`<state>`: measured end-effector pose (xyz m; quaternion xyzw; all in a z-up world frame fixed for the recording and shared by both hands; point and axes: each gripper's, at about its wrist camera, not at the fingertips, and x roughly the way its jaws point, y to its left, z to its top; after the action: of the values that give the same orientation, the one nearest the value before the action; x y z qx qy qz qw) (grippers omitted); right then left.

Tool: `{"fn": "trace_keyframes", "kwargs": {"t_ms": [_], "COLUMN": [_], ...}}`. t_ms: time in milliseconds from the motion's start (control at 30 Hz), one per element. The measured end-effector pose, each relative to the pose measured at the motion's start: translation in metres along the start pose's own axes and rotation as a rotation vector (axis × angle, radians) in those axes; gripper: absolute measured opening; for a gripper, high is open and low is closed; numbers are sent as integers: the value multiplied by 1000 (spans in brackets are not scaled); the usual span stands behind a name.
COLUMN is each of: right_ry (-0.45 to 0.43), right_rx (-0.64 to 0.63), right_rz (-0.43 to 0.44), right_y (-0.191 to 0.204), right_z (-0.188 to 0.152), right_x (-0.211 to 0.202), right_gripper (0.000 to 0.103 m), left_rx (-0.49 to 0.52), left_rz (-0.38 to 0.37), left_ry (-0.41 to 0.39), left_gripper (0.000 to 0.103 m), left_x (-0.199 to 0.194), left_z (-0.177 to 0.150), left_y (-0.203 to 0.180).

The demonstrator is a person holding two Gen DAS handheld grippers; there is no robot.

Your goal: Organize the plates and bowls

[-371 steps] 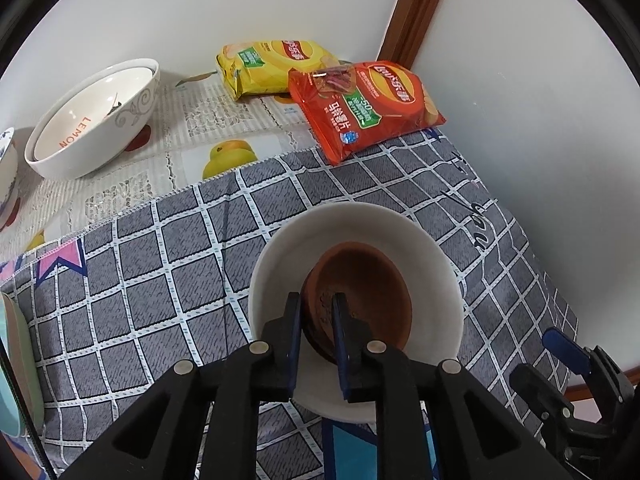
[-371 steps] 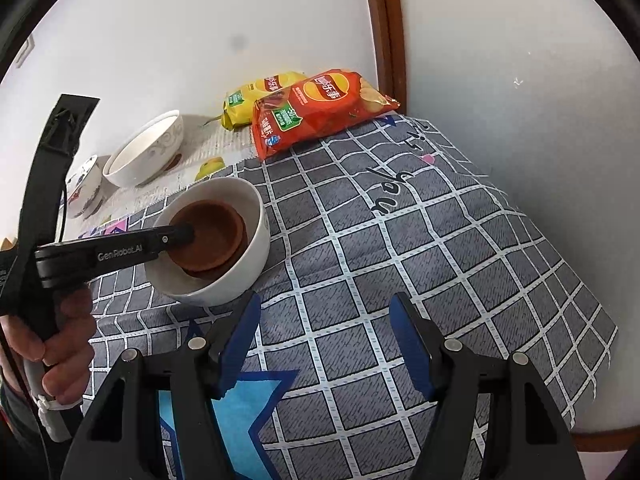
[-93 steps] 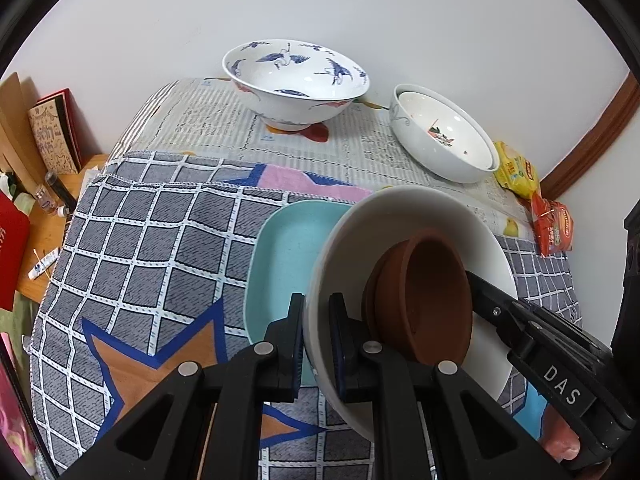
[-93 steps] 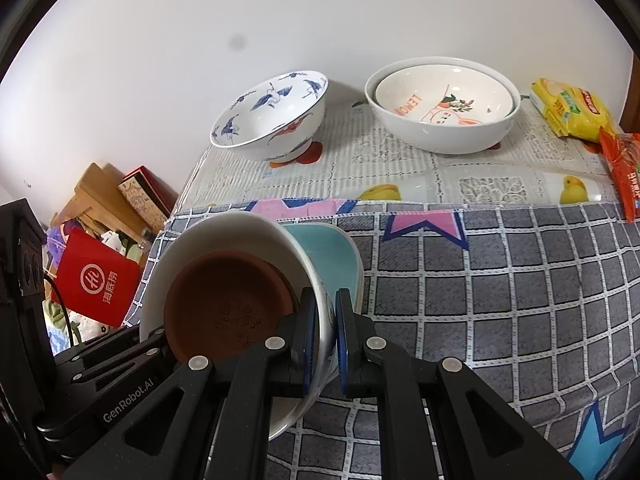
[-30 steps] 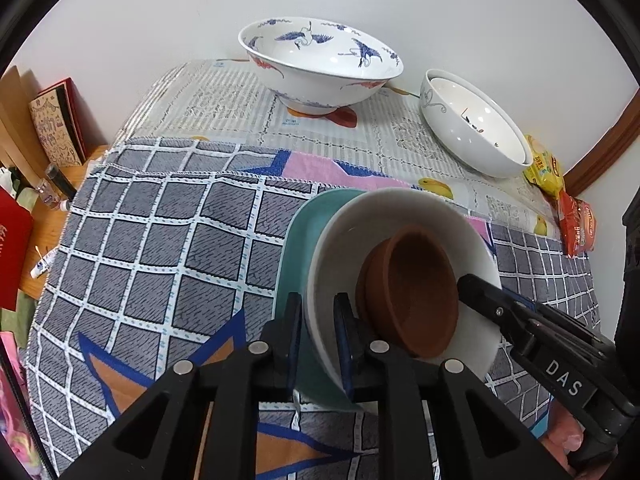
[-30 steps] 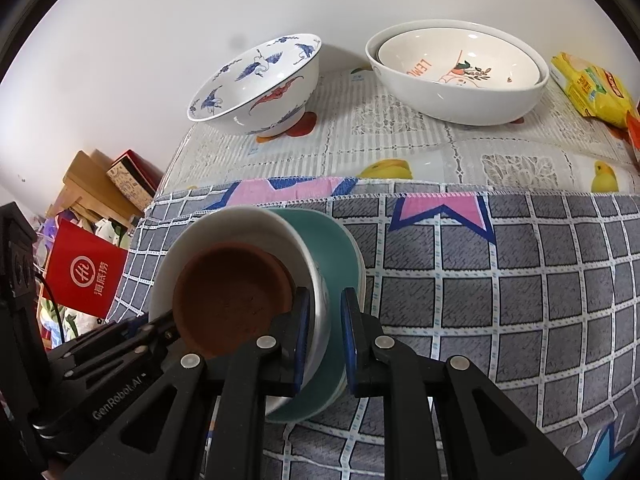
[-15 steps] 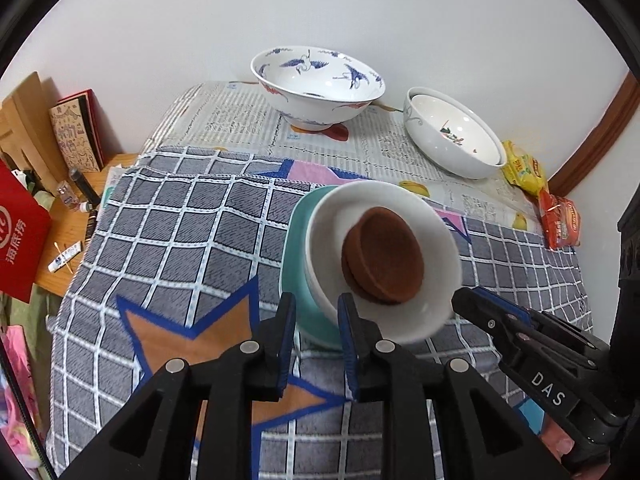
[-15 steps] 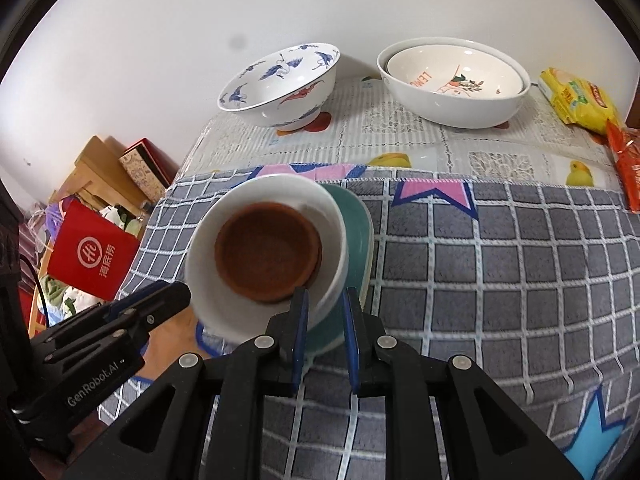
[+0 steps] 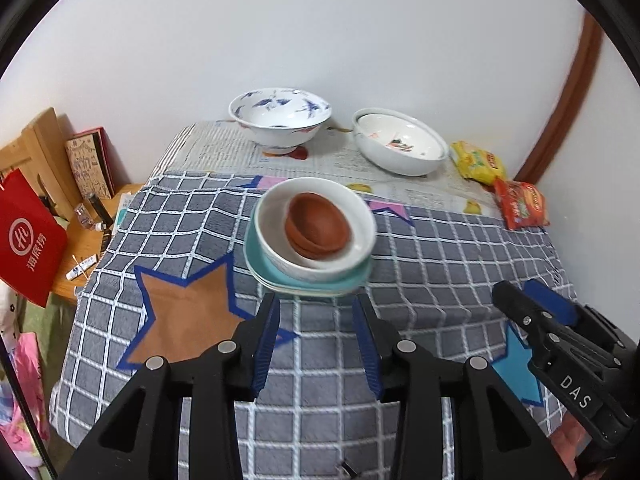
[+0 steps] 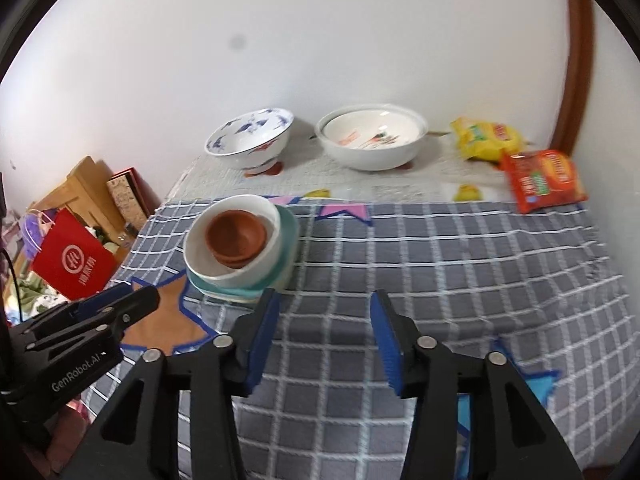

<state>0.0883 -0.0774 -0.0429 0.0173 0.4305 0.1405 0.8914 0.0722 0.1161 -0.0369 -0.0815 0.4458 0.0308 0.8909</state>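
So, in the left wrist view we've got the stack sitting at about 12 o'clock from our left gripper (image 9: 316, 320): a white bowl (image 9: 280, 240) with brown saucers (image 9: 318, 224) nested inside, all resting on a teal plate (image 9: 262, 270) on the checked cloth (image 9: 440, 280). Our left jaws have just been opening and nothing sits between them, so it's let go. The right gripper (image 9: 538, 300) pokes in at 4 o'clock. Further back, at 12 and 1 o'clock, a blue-patterned bowl (image 9: 280, 124) and a pair of nested white bowls (image 9: 400, 146) sit on the newspaper (image 9: 340, 158).

In the right wrist view the same stack lands at 10 o'clock from our right gripper (image 10: 324, 312), just beyond the left finger. These jaws have just been opening too, released, with only cloth between them. The left gripper (image 10: 132, 300) shows at 8 o'clock.

Handling-wise, we'd guess it's all glazed ceramic: stiff, fairly heavy as a stack, slick and chippable. The brown saucers look loose inside, so tilting could slide them. We'd pinch the white bowl's rim on opposite sides, one gripper each, and keep it level. The teal plate probably won't come along unless we grab its edge.
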Motion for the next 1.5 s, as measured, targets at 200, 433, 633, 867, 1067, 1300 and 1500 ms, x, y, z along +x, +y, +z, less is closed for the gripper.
{"fn": "trace_keyframes", "kwargs": {"t_ms": [200,433,633,867,1067,1300,1500], "right_ry": [-47,-47,-106,-120,-127,-133,-135], "right_rx": [45,97,81,70,69,65,51], "right_rz": [-37,-79,-142,-163,-164,-173,-182], "right_y": [-31,-61,-69,-71,-72,-70,-67], "right_z": [-24,-39,-49,-59,-62,-64,-64], "right_x": [-51,-91,-118,-133,-141,-146,-147], "right_gripper": [55,55,85,90,90,90,90], "left_rx": [41,108,108,98,97,103,103], "left_rz": [-17,22,26,38,44,46,49], "left_ry": [-81,-199,-257,-260,-264,-265,-266], "left_gripper": [46,73,89,90,90,91,91], "left_x": [-44,-87,-111,-119,-122,-123,-124], "left_z": [-18,-33,-42,-50,-52,-53,-53], "left_y": [-32,-63,-73,-77,-77,-79,-81]}}
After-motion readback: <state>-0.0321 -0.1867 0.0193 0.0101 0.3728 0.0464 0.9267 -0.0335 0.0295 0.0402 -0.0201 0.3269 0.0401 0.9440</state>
